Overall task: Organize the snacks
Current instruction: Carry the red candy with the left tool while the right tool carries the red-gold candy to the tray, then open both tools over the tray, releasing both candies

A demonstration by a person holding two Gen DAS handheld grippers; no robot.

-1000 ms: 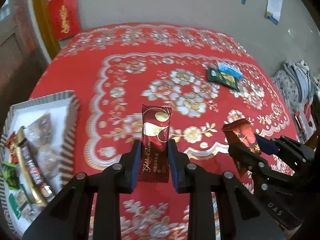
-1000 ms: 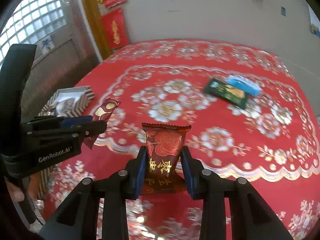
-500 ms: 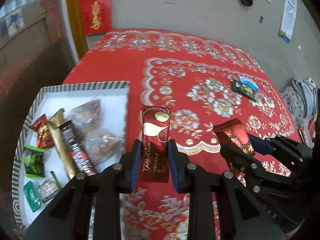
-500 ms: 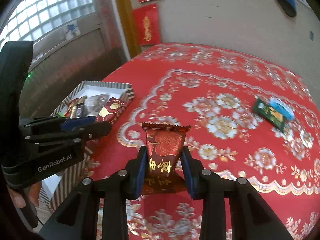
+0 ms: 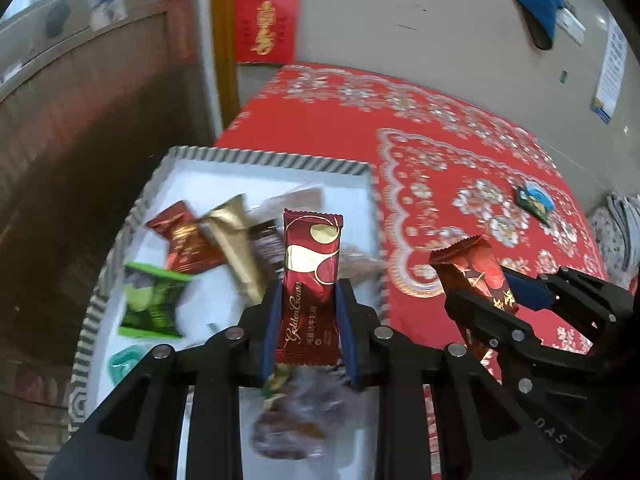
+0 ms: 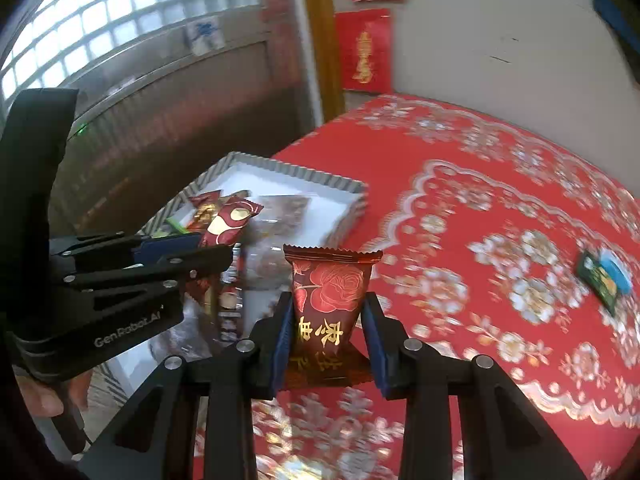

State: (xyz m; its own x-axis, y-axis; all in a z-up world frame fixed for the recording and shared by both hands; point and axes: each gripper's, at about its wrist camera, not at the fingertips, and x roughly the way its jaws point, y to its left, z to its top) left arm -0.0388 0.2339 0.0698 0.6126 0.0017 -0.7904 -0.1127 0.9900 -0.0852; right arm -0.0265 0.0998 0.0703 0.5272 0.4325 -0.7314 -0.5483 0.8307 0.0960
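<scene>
I see the dark red Golden Crown candy bar (image 5: 311, 288) clamped upright in my left tongs (image 5: 308, 312), the blue pads pressing on its lower half. It hangs over the white tray with the striped rim (image 5: 276, 159), which sits at the edge of the table under a red floral tablecloth (image 5: 460, 152). In the tray beneath it lie a green packet (image 5: 151, 306), a red-brown candy (image 5: 182, 238), a gold wrapped stick (image 5: 236, 240) and some clear-wrapped dark sweets (image 5: 294, 428); their details are blurred.

My right tongs (image 6: 329, 332) grip a red rose-printed candy packet (image 6: 329, 292) with gold Chinese characters, also upright, above the tablecloth just beside the tray's near corner. In the right wrist view the left tongs (image 6: 208, 250) appear at the left, closed on the Golden Crown bar (image 6: 230, 220) over the tray (image 6: 292, 170), with a person's fingers (image 6: 42, 398) below the handle.

Well apart on the cloth lie a dark green packet (image 6: 598, 280) and a blue packet (image 6: 614, 266), touching.
</scene>
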